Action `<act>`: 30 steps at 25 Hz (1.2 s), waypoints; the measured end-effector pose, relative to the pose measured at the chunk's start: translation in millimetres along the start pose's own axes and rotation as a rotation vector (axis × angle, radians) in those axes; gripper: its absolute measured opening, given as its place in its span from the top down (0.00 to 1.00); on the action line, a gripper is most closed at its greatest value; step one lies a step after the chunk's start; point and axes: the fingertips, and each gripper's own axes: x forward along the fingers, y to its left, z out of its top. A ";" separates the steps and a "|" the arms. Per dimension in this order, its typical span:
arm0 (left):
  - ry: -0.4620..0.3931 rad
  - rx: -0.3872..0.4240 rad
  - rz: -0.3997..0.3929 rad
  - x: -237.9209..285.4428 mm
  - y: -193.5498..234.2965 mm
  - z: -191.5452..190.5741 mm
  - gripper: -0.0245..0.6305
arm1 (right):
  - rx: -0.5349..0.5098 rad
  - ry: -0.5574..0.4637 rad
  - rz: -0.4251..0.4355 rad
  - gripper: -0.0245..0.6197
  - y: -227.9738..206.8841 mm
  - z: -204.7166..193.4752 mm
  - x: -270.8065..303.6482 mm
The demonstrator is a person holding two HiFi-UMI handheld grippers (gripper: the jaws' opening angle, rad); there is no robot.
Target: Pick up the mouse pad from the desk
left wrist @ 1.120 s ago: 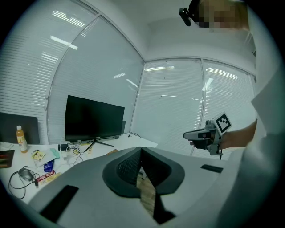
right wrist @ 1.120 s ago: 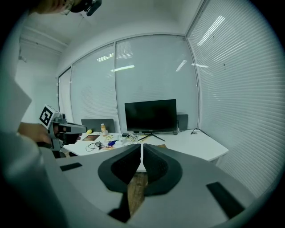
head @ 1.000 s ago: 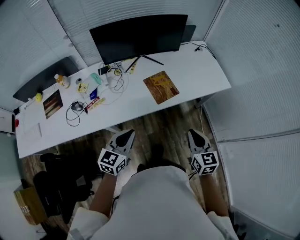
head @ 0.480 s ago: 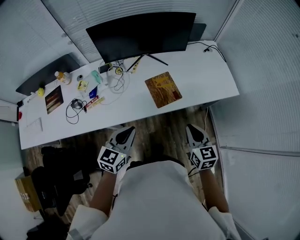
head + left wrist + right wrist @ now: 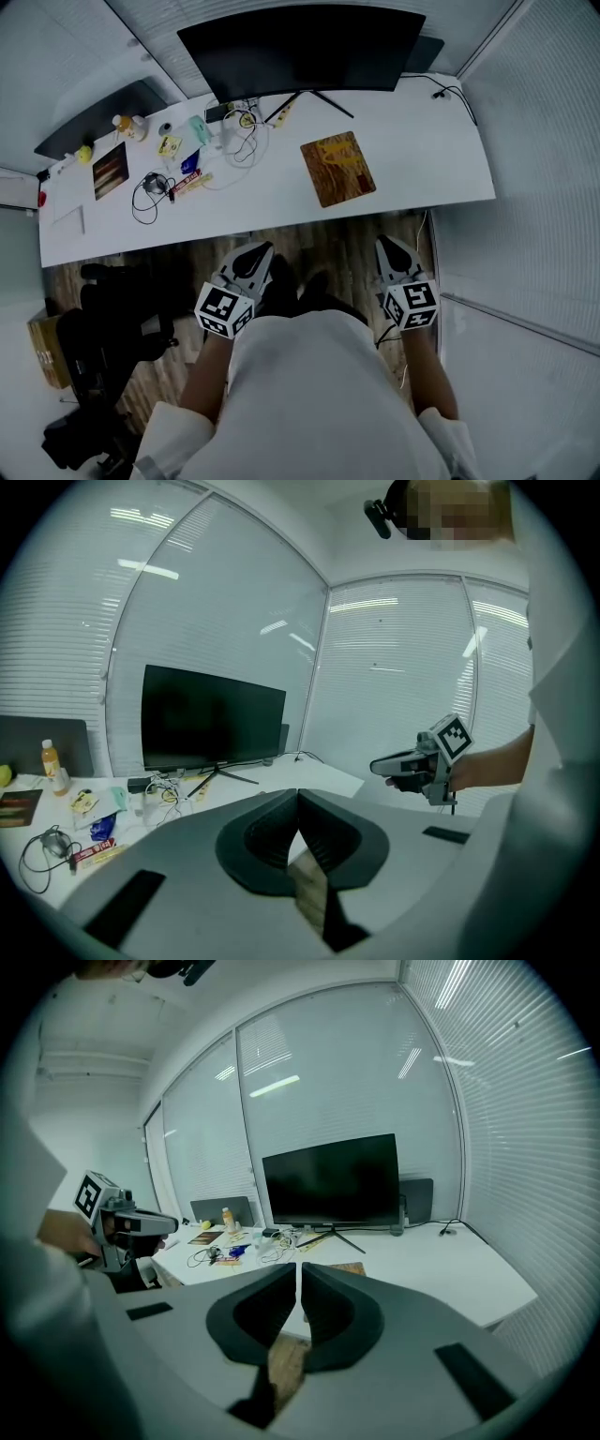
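The mouse pad [image 5: 337,169], brown with an orange pattern, lies flat on the white desk [image 5: 412,159], right of centre and near the front edge. It also shows past my right jaws as the mouse pad [image 5: 349,1268]. My left gripper [image 5: 254,254] and right gripper [image 5: 386,247] hang over the wood floor, short of the desk's front edge and apart from the pad. Each is shut with nothing in it: the left gripper [image 5: 298,794] has its jaws meeting at the tip, and the right gripper [image 5: 299,1267] shows only a thin slit.
A big black monitor [image 5: 300,52] stands at the back of the desk. Left of the pad lie cables [image 5: 152,199], a bottle [image 5: 125,126], small packets and a dark booklet [image 5: 111,170]. A black office chair [image 5: 112,328] and a cardboard box [image 5: 47,352] stand at my left. Blinded glass walls enclose the desk.
The desk and mouse pad have come closer in the head view as I stepped forward. Both grippers moved toward the desk's front edge and stayed shut.
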 end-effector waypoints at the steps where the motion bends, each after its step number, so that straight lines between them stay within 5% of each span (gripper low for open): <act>1: 0.005 -0.001 0.004 1.5 3.2 -1.0 0.93 | 0.001 0.005 0.002 0.90 -1.2 -0.2 4.8; 9: 0.036 -0.010 -0.007 20.7 36.6 -8.3 0.93 | -0.019 0.059 0.002 0.90 -6.2 2.2 42.6; 27: 0.121 -0.009 -0.170 96.1 125.3 -28.0 0.93 | -0.078 0.320 0.007 0.89 -18.7 -22.7 159.5; 30: 0.144 0.001 -0.203 103.7 134.7 -30.0 0.93 | -0.070 0.362 0.008 0.76 -18.8 -29.6 175.5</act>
